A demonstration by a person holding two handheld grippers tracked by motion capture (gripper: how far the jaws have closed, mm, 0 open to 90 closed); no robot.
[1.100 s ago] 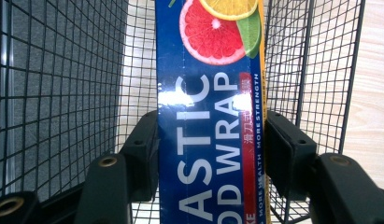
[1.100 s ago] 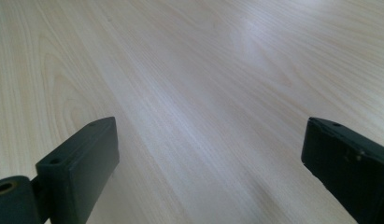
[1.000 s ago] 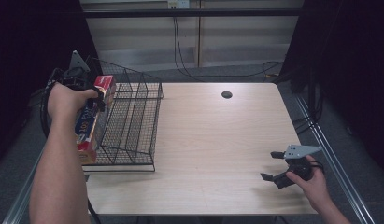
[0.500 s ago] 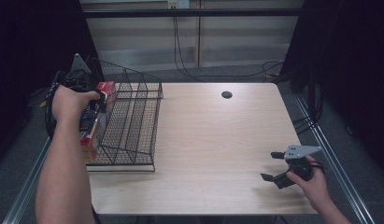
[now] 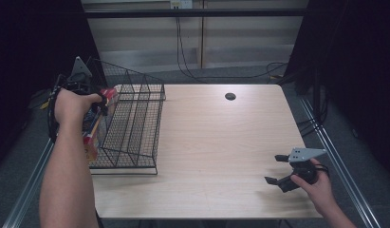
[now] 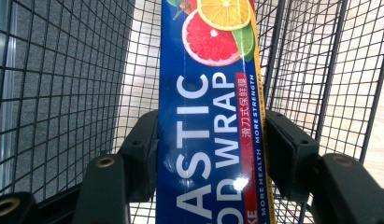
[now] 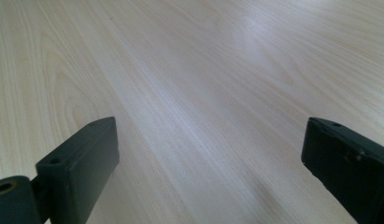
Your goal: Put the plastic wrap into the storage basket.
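A long blue plastic wrap box (image 6: 213, 121) with citrus pictures stands on end in the leftmost slot of the black wire rack (image 5: 135, 123). My left gripper (image 6: 210, 140) is shut on the box, one jaw on each long side. From above, the left gripper (image 5: 98, 102) sits at the rack's left side with the box (image 5: 92, 137) reaching down below the hand. My right gripper (image 5: 277, 169) rests low over the table's near right corner, open with nothing between its jaws. In the right gripper view the right gripper (image 7: 210, 154) has bare wood between its jaws.
The wooden table (image 5: 216, 142) has a round black cable hole (image 5: 230, 96) at its far middle. The rack's wire dividers (image 6: 297, 56) stand close on both sides of the box. Metal rails run along the table's left and right edges.
My left gripper has carried the box away from me and lower into the rack's leftmost slot. The right gripper has stayed put.
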